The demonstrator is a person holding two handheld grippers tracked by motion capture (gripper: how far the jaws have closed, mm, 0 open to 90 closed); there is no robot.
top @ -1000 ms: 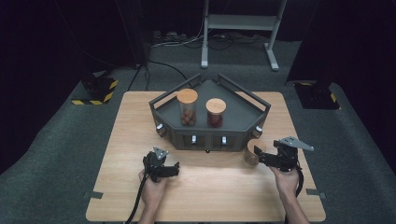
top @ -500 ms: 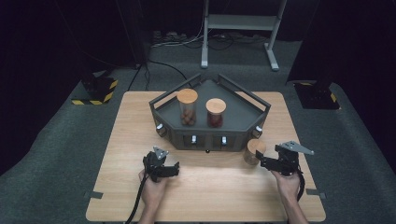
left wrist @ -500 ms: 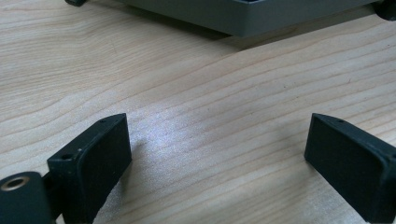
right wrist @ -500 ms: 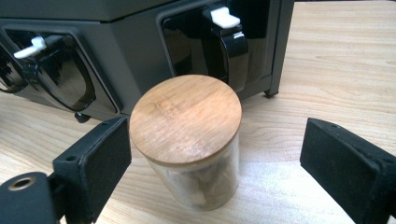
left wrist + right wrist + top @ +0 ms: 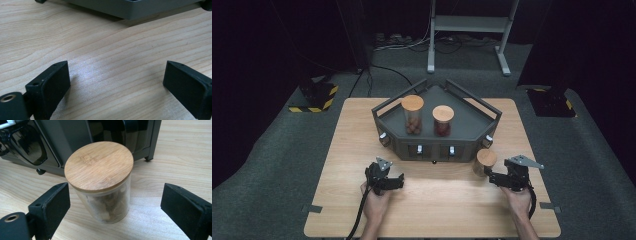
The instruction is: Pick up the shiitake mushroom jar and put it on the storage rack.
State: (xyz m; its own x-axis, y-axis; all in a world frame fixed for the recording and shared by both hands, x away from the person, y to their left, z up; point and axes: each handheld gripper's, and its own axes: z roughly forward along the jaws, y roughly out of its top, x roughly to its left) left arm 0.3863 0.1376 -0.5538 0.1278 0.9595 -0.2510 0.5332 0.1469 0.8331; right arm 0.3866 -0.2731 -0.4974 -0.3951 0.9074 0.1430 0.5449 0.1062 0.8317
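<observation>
Now, from the high view, the right gripper (image 5: 490, 177) has sunk beside the glass jar (image 5: 485, 162), just before the grey tray (image 5: 482, 131). Left gripper view: jaws apart over bare table (image 5: 112, 67). Right gripper view: jaws apart, flanking the bamboo-lidded jar, ready to clamp.

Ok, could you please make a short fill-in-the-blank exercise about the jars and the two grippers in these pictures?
1. The jar between the open jaws of the right gripper has a lid made of ____.
2. On the dark tray stand ____ jars with lids.
3. Between the jaws of the left gripper there is only the bare ____.
4. The jar by the right gripper stands on the table, ____ the tray.

Missing words: wood; two; table; outside
</observation>
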